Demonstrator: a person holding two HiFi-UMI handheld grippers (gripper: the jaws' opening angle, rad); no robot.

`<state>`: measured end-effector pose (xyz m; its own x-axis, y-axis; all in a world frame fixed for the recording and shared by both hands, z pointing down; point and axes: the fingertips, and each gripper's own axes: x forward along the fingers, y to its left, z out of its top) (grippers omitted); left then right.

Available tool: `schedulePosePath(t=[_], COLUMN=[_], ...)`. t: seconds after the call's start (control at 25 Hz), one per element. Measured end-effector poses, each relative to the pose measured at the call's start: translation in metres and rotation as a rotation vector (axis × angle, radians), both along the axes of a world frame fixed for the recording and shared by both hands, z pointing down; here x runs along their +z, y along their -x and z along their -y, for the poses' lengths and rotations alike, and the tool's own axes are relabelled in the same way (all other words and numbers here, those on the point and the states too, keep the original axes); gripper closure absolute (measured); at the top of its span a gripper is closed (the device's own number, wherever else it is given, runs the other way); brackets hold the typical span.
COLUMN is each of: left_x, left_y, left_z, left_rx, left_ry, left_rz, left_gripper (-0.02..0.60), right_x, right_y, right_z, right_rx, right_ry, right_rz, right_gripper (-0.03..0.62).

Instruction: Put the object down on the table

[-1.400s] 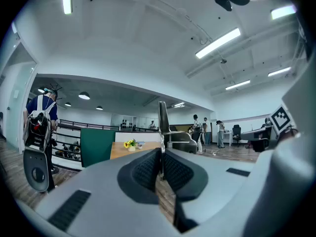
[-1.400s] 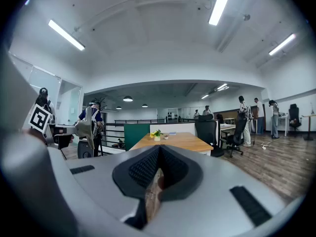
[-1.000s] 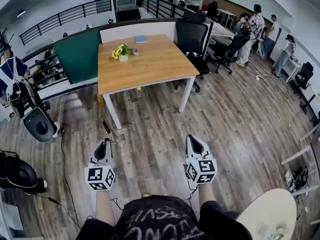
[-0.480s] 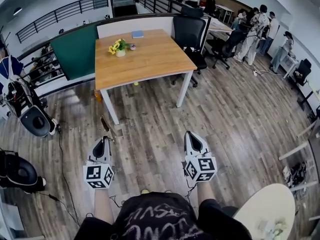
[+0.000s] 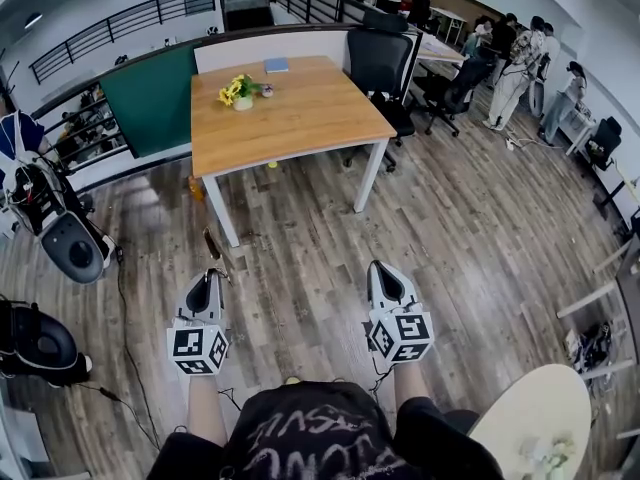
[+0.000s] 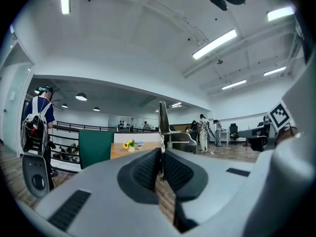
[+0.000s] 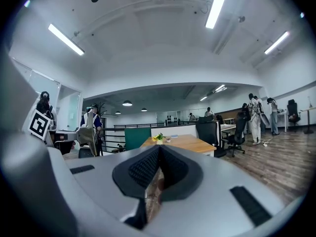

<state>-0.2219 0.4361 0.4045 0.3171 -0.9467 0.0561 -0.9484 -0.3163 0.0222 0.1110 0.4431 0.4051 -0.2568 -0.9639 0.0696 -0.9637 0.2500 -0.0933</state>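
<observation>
At lower left of the head view, left hand-held gripper (image 5: 208,276): marker cube nearest the wearer, jaws pointing up-frame above the plank floor (image 5: 480,228). Jaws closed on a thin flat object (image 5: 212,251), brownish and strip-like, which sticks out past the fingertips toward the upper left. Its kind cannot be told

Same item, left gripper view: hand-held gripper (image 6: 161,159) with ribbed pads pressed together on the thin flat object (image 6: 162,127). The strip stands edge-on and upright in the seam at frame centre and rises clear above the pads

Lower centre-right of the head view, right hand-held gripper (image 5: 383,270): held level with the left one, well apart from it and from the object. In the right gripper view this hand-held gripper (image 7: 159,163) has its jaws drawn together with nothing between them

Upper centre of the head view, surface (image 5: 300,128): wooden top on white legs, up-frame and well apart from both grippers. It carries yellow flowers (image 5: 238,94) in a small pot and a blue book (image 5: 276,66) near the far edge. The thin flat object is not on it; it is held over the floor, down-frame of the near left leg

Surroundings, head view: black office chair (image 5: 380,68) at the surface's far right corner; green partition (image 5: 150,108) to its left; group of people (image 5: 520,53) at upper right; pale round top (image 5: 540,418) in the lower right corner
</observation>
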Motion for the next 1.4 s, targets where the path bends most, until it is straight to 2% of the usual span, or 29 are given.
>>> schedulePosePath(t=[0.36,0.72,1.08,1.4], left_x=[0.006,0.01,0.013,0.017], left_y=[0.014,0.007,-0.009,-0.012], left_z=[0.011,0.038,0.081,0.133], left_rx=[0.023,0.046,0.055,0.03], left_ry=[0.002,0.009,0.02,0.041], left_rz=[-0.013,-0.009,0.015,0.029], left_gripper=[0.566,0.566,0.566,0.566], right_x=[0.006,0.007,0.02,0.026], right_y=[0.015,0.011,-0.009,-0.015], right_z=[-0.003,0.018,0.059,0.119], right_rx=[0.026,0.04,0.066,0.049], right_ry=[0.004,0.006,0.025,0.047], right_rz=[-0.014,-0.02,-0.004,0.007], right_gripper=[0.589,0.589,0.589,0.589])
